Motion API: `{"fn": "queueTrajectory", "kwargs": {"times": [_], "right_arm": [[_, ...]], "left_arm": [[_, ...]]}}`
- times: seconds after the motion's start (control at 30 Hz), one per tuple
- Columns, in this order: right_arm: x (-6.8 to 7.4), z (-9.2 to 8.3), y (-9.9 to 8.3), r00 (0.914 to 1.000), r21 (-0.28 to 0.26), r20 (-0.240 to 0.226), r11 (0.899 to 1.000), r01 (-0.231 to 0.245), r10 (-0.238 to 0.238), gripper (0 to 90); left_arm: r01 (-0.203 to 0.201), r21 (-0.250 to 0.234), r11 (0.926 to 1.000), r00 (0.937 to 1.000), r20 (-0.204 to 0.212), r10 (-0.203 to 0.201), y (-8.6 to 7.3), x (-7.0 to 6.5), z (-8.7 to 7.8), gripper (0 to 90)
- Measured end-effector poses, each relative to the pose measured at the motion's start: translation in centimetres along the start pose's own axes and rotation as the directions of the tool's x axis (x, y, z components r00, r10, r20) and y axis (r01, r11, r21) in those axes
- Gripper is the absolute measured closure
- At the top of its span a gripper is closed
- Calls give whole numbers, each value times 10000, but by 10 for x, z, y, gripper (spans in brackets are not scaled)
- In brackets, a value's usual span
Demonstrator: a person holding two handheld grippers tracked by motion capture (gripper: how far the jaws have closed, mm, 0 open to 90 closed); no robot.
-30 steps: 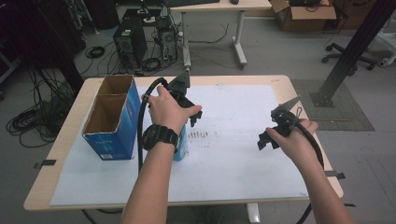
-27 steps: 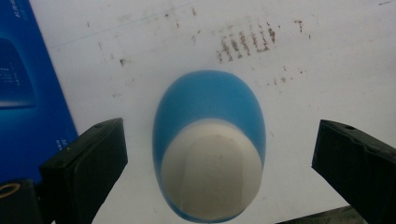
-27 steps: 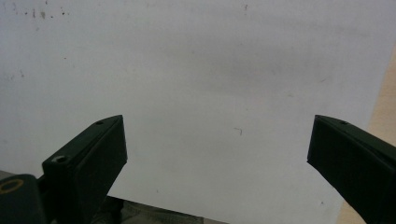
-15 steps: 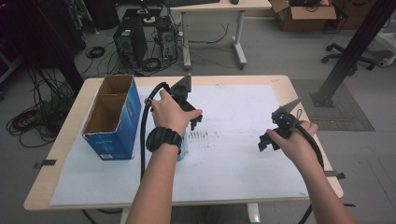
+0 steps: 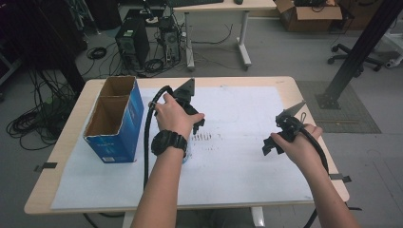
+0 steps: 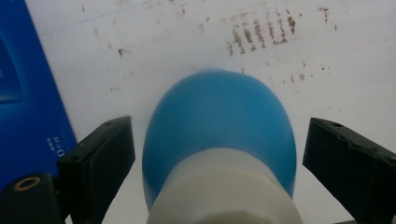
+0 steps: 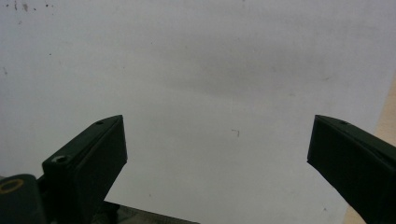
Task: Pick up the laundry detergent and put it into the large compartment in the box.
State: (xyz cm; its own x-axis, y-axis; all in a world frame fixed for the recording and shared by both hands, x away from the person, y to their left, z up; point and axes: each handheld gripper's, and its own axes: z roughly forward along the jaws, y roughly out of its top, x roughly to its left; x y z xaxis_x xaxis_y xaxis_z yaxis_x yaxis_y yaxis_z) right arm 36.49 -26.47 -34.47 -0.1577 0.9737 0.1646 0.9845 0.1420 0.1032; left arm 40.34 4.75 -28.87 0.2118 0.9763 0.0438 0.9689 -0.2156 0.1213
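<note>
A blue bottle with a white cap (image 6: 219, 140) stands on the white paper sheet (image 5: 237, 109), seen from above in the left gripper view. My left gripper (image 6: 217, 140) points down over it with one jaw on each side. Its jaws have just been closing, and a gap still shows between each pad and the bottle. In the high view the left gripper (image 5: 192, 126) and hand cover most of the bottle (image 5: 187, 153). My right gripper (image 5: 268, 147) hovers over bare paper at the right, open, with nothing between the jaws (image 7: 217, 140).
An open blue cardboard box (image 5: 114, 121) with two compartments stands at the left of the table, close to the bottle. Brown smudge marks (image 5: 204, 137) dot the paper. The wooden table edge (image 5: 304, 95) lies just beyond the right gripper.
The left hand has shifted only slightly above the bottle. The right hand and its gripper have kept still.
</note>
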Motion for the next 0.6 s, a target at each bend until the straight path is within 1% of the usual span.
{"fn": "queueTrajectory", "kwargs": {"times": [0.33, 0.6], "right_arm": [[0, 2, 0, 10000, 21, -12, 10000, 28, -28, 49], [-1, 3, -1, 10000, 59, 31, 10000, 26, -27, 49]], "left_arm": [[-3, 59, 10000, 10000, -92, 3, 0, 0, 2, 165], [101, 145, 9998, 9998, -150, -99, 1, 0, 3, 212]]}}
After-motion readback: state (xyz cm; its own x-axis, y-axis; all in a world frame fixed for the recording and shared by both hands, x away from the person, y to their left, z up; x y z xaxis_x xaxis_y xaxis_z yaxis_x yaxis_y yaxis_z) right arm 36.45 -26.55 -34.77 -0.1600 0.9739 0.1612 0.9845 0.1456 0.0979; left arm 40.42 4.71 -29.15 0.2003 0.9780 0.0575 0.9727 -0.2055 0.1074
